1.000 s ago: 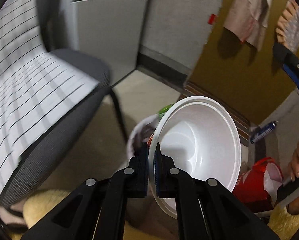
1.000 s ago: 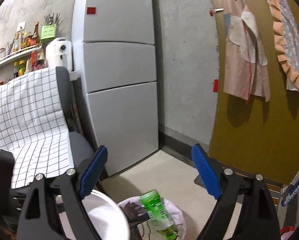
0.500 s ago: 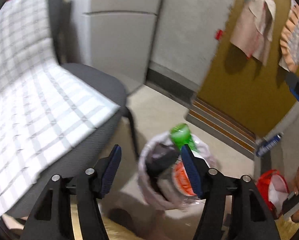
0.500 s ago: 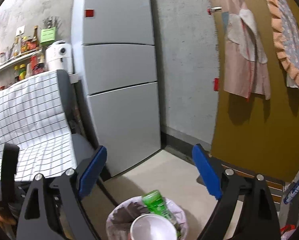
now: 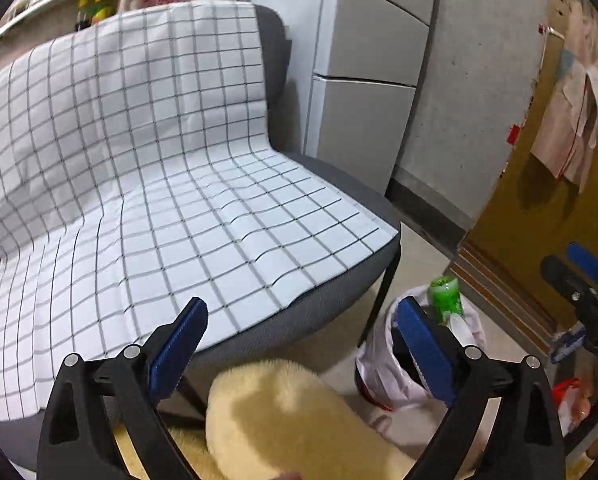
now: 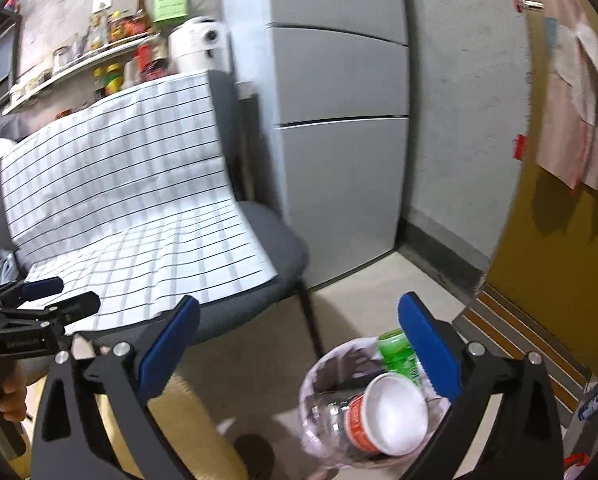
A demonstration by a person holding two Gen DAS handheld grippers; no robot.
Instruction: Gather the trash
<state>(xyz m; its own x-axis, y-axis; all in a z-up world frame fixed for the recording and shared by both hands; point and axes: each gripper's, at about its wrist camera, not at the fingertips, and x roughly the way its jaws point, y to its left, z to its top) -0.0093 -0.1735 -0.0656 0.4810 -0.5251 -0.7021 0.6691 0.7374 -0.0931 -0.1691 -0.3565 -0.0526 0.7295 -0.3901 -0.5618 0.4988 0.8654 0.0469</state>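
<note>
My left claw's (image 5: 303, 344) camera looks down close over the chair (image 5: 203, 200) seat, while my right claw's (image 6: 299, 344) camera sits farther right above the trash bag (image 6: 319, 368), both facing the fridge (image 6: 339, 140) and sharing chair, bag and fridge.

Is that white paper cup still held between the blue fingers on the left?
No. The left gripper is open and empty, and the cup lies in the trash bag.
</note>
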